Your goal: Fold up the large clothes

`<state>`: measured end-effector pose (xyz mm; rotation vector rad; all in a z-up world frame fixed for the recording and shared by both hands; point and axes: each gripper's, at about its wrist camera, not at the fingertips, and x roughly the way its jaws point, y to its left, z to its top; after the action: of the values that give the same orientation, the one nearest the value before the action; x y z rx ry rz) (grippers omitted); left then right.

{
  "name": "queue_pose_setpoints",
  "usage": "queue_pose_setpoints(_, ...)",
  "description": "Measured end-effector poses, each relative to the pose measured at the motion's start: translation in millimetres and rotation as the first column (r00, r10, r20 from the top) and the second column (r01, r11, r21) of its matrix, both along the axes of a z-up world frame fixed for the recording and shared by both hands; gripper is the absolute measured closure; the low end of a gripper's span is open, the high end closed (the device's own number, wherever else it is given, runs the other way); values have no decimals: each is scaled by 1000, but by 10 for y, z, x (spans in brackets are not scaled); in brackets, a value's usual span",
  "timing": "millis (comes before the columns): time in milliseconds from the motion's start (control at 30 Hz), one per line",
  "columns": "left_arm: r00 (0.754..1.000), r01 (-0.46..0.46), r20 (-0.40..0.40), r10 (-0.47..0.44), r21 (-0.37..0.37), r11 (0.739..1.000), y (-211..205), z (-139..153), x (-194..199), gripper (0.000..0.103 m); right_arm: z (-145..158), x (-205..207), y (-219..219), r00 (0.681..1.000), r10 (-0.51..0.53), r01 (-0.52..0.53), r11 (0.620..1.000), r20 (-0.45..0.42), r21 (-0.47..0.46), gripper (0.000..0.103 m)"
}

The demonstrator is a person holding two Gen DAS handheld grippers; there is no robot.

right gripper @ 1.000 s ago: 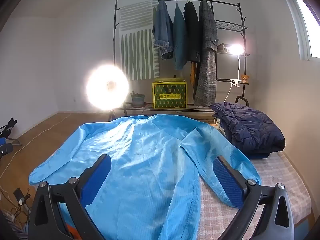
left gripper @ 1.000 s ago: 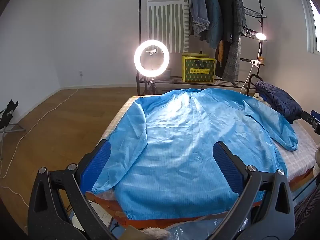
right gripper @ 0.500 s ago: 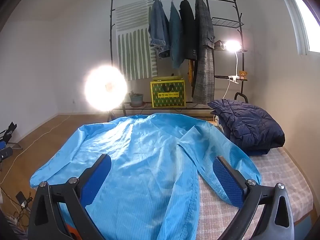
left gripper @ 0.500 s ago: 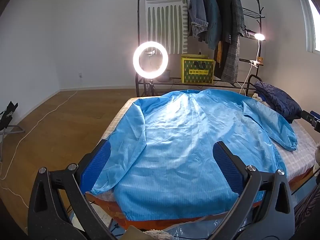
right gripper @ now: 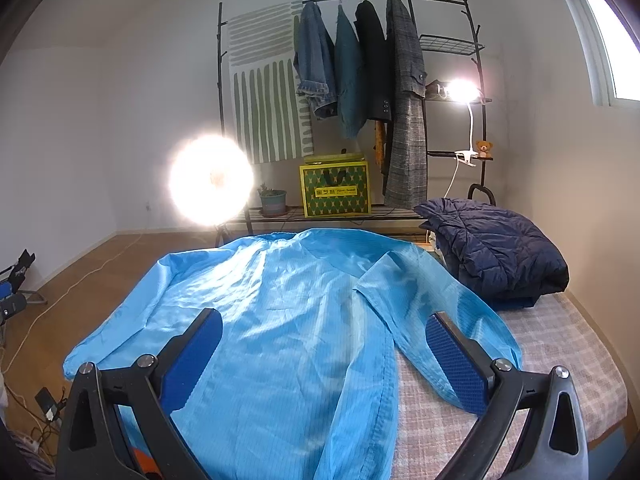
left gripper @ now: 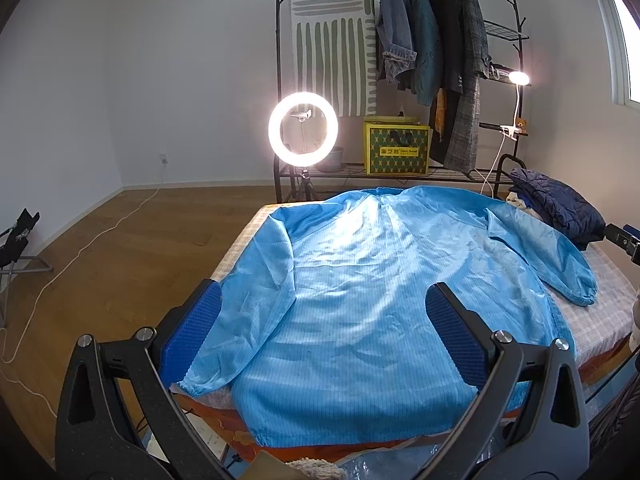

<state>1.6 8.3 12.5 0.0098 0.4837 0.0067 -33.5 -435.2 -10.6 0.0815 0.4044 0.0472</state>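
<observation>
Overhead, both jaws wide apart, empty, above blue coat (left gripper: 360,300); yellow box (right gripper: 335,189) label unreadable.

Room evenly bright. Ring light (left gripper: 303,129) crisp in left view, blown-out glare in right (right gripper: 211,181). Window (right gripper: 608,36) overexposed. Fisheye bends edges, corners dark.

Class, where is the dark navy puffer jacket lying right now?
In both views the navy puffer jacket lies folded at the bed's far right corner, beside the blue garment's right sleeve.
</observation>
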Motion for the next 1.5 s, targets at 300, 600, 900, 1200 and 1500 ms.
queue_pose_setpoints(300,1000,-2,3,2,4,1000,-12,16,-9,0,4,-11,-31,1000,0,0,1000,2,0,0)
queue_pose_setpoints(600,1000,-2,5,2,1,1000,12,44,17,0,-7,-15,-34,1000,1,-1,1000,2,-4,0)
queue_pose_setpoints(900,1000,-4,8,4,1,1000,27,53,20,0,-5,-15,-36,1000,2,-2,1000,2,-4,0)
queue_pose_setpoints(1200,1000,-6,9,6,2,1000,19,42,12,0,-14,-14,-37,1000,5,-5,1000,-3,-1,0)
queue_pose_setpoints(1500,1000,-6,10,6,2,1000,16,29,5,0,-19,-16,-37,1000,6,-6,1000,-4,1,0)
